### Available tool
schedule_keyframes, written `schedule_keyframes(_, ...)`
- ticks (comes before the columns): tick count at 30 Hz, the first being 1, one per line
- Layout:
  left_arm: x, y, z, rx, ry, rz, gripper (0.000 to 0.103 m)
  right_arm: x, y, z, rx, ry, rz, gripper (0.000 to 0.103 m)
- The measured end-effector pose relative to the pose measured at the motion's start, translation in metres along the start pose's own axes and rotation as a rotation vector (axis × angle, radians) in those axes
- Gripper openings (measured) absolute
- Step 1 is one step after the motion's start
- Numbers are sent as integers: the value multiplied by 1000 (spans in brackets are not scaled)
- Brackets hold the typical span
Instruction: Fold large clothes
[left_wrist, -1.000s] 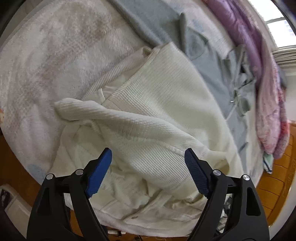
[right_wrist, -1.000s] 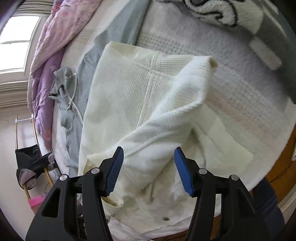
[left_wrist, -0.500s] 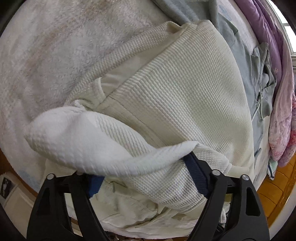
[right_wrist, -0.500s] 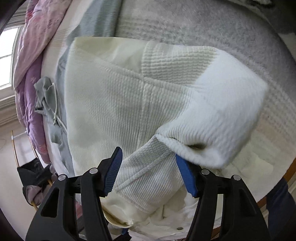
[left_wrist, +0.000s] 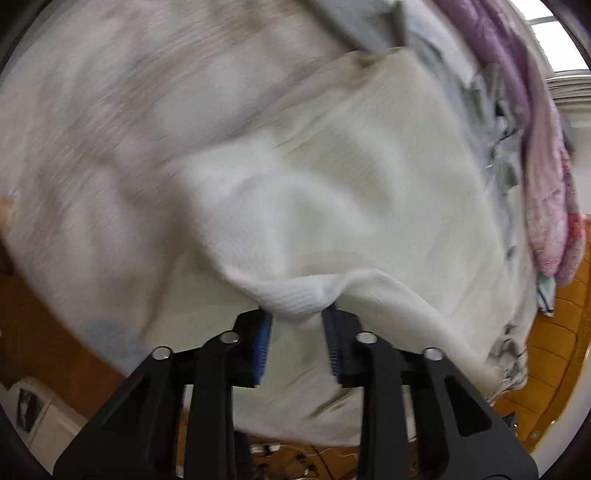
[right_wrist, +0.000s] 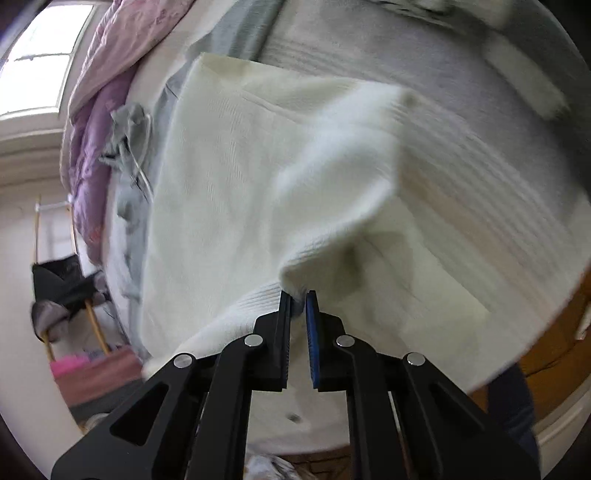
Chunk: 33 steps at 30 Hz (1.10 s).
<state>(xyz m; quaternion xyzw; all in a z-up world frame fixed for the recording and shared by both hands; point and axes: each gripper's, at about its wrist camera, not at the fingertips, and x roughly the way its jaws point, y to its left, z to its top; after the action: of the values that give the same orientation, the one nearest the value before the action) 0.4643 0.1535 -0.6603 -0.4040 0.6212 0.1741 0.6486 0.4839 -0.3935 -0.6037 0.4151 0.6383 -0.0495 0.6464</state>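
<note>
A large cream waffle-knit garment lies spread on the bed; it also shows in the right wrist view. My left gripper is shut on a bunched fold of its sleeve, which drapes over the garment's body. My right gripper is shut on another fold of the same cream fabric, lifted a little off the bed. Both views are motion-blurred.
A grey garment and a purple-pink quilt lie along the far side of the bed. A pale blanket covers the bed. A wooden bed edge and a chair with dark clothes stand nearby.
Both grippers were open above the sleeve; they have since closed on folds of the cream garment and lifted them.
</note>
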Motion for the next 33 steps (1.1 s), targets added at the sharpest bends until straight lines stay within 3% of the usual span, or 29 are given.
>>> schedule_keyframes(2,-3,17,-8,-30,3,24,30,0,-18,-9,12,3,-51,11)
schedule_keyframes(5,-14,31,-21,-46,-7,-43,33,-3,-40,-24,54,25,-21,11)
schedule_keyframes(7,-23,31,-25,-29,-45,-63,48,-9,-39,-33,26,7,-31,11)
schedule_keyframes(9,-27,31,-27,-20,-88,-93,55,-16,-34,-39,3,-16,-30,11)
schedule_keyframes(12,-33,40,-25,-32,-145,-65,67,-18,-12,-45,-76,-41,-32,11)
schedule_keyframes(14,-34,48,-23,-31,-176,-70,69,-19,3,-49,-144,-58,-27,11)
schedule_keyframes(16,-29,57,-20,-45,-159,-85,72,-18,21,-54,-226,-74,-9,11)
schedule_keyframes(19,-19,57,-22,-35,-174,-56,72,-11,49,-66,-347,-89,21,11)
schedule_keyframes(24,6,65,-22,-56,-127,-49,72,18,83,-86,-433,-38,67,11)
schedule_keyframes(33,16,69,-25,-65,-101,-189,82,49,103,-105,-484,8,62,11)
